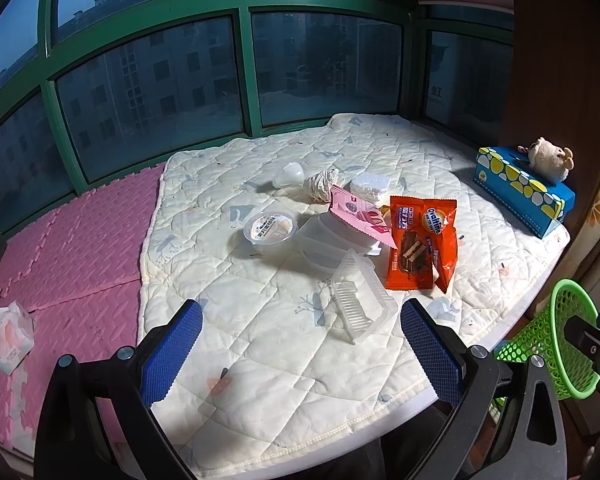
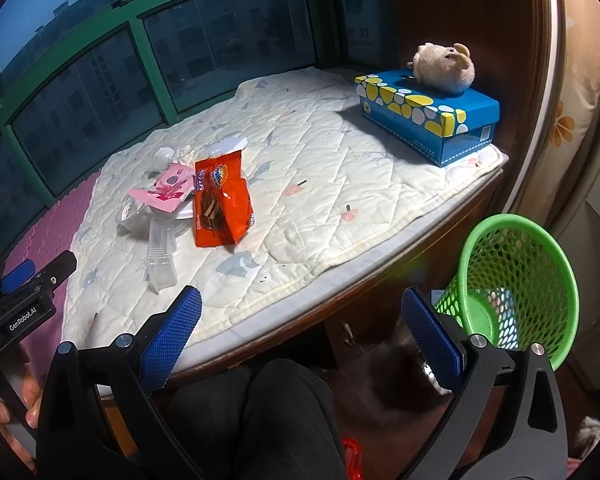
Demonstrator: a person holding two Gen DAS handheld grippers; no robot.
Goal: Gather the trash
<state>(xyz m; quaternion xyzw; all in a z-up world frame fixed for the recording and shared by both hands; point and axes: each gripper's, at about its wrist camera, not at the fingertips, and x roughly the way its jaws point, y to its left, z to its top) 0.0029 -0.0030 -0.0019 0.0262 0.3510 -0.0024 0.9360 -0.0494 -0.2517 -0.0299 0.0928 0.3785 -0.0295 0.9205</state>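
Note:
Trash lies in a heap on the white quilted mat [image 1: 260, 340]: an orange Ovaltine wrapper [image 1: 420, 248] [image 2: 220, 204], a pink wrapper [image 1: 358, 216] [image 2: 164, 192], a clear ribbed plastic tray [image 1: 360, 304] [image 2: 162, 256], a sealed pudding cup [image 1: 270, 230], a crumpled tissue [image 1: 322, 184], a white foam block [image 1: 370, 186] and clear lids. My left gripper [image 1: 300, 356] is open, just short of the clear tray. My right gripper [image 2: 300, 340] is open at the mat's front edge, with nothing between its fingers. A green mesh basket [image 2: 516, 288] [image 1: 560, 340] stands on the floor to the right, below the ledge.
A blue tissue box [image 2: 432, 116] with a small plush toy [image 2: 444, 68] on top sits at the mat's far right. Pink foam tiles [image 1: 72, 256] lie left of the mat, with a tissue pack [image 1: 8, 336] on them. Green-framed windows close the back. A person's dark-trousered leg [image 2: 276, 416] is below.

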